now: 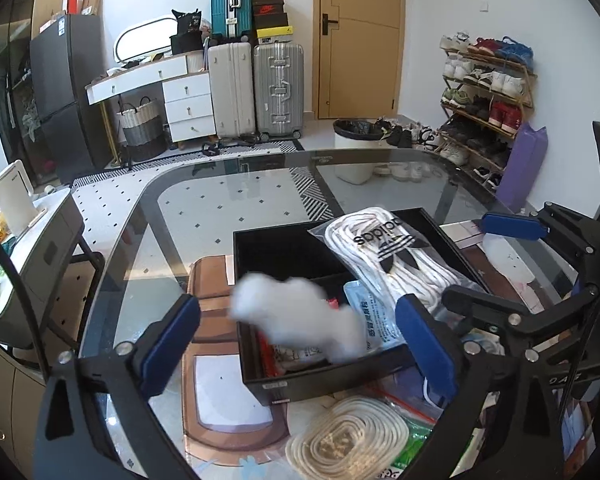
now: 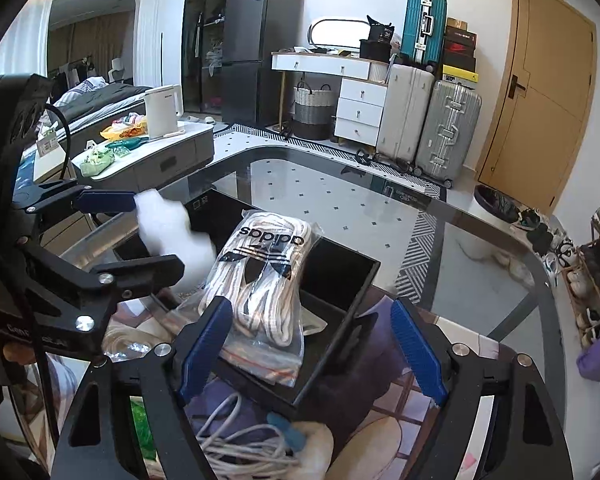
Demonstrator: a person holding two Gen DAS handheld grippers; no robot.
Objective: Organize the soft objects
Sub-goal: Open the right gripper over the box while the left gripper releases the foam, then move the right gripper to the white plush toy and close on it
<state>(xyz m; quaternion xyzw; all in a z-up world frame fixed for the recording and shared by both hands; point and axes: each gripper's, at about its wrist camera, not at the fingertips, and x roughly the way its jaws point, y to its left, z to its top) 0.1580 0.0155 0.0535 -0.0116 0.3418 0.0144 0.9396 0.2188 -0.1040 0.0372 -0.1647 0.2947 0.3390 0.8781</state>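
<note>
A black open box (image 1: 260,240) (image 2: 340,264) stands on the glass table. A clear adidas bag of white laces (image 1: 384,256) (image 2: 260,280) lies across it. A blurred white cotton wad (image 1: 296,316) (image 2: 168,232) is in the air over the box's near left part, touching neither gripper. My left gripper (image 1: 296,344) is open, its blue pads either side of the box's near wall; it also shows in the right wrist view (image 2: 128,236). My right gripper (image 2: 312,348) is open and empty over the box's near corner; it also shows in the left wrist view (image 1: 488,260).
A coil of cream rope (image 1: 348,436) in a bag and a white cable bundle (image 2: 240,436) lie in front of the box on a printed mat (image 1: 212,360). A side table with a kettle (image 2: 162,110) stands left. Suitcases (image 1: 256,88), a shoe rack (image 1: 484,92) and a bin (image 1: 356,148) stand beyond.
</note>
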